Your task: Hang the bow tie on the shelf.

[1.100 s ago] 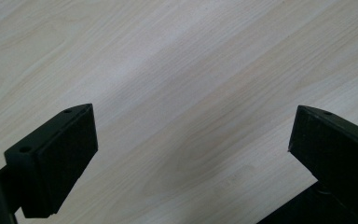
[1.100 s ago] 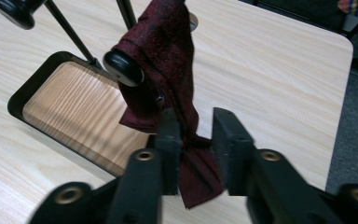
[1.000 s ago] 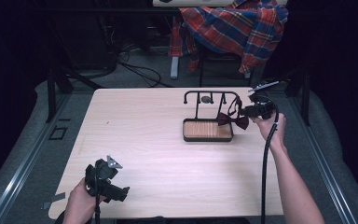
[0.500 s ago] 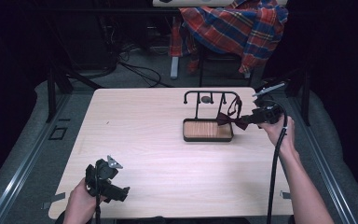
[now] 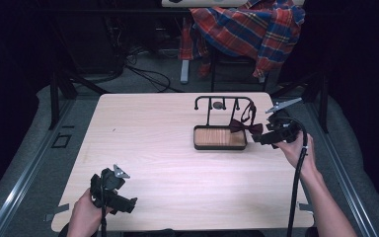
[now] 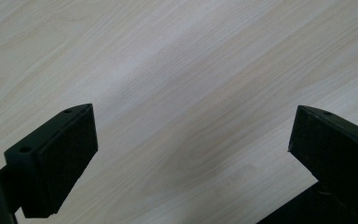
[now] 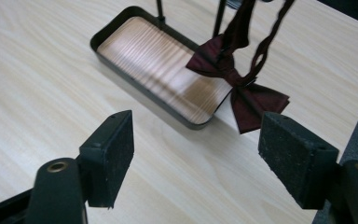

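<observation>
Two wide-open grippers: right gripper near the table's right edge, just short of a maroon bow tie hanging beside the tray; left gripper at the near-left corner.

The stand's top and the bow tie's strap run off the right gripper view's upper edge.

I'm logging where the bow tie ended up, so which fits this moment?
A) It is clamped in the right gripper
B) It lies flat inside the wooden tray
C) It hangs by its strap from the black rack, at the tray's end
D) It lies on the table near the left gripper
C: the dark red bow tie hangs by its strap from the black rack over the end of the wooden tray, ahead of the open right gripper.
</observation>
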Available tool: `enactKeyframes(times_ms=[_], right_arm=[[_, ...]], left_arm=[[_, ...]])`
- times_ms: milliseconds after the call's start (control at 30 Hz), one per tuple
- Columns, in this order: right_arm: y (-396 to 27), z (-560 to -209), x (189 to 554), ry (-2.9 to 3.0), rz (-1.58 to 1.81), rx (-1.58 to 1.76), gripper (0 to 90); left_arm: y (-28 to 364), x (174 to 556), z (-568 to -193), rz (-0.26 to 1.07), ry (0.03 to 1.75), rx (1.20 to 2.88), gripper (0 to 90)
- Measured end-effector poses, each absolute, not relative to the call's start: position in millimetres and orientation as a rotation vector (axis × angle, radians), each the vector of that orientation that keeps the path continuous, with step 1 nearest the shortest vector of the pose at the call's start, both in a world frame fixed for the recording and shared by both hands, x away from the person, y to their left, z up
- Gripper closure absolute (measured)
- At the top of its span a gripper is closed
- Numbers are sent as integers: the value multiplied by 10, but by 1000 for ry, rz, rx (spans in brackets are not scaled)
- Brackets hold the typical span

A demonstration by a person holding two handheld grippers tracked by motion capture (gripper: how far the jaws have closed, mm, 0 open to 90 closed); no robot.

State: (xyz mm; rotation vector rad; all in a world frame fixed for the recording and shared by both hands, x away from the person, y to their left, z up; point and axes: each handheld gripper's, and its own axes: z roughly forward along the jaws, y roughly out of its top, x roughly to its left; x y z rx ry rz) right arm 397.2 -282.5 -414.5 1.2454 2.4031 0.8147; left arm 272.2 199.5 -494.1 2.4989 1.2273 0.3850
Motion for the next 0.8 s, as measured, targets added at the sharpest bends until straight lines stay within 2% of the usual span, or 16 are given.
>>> enactKeyframes(times_ms=[233,433,600,700,800], right_arm=[[-2728,-4241,3779,2508,798,1160,189],[-2576,-4531,3631,2622,664,1098,137],[-2513,-4823,3586,2719,542,1072,54],[-2487,-4971,3554,2754,484,1069,47],[-2467,-5027,3518,2753,441,1043,79]], left_arm=[[1994,2724,-4944,385,1229,2501,12],[1995,2725,-4943,385,1232,2499,12],[1991,2724,-4944,388,1228,2503,12],[1993,2725,-4943,387,1229,2501,12],[1989,2722,-4943,390,1228,2499,12]])
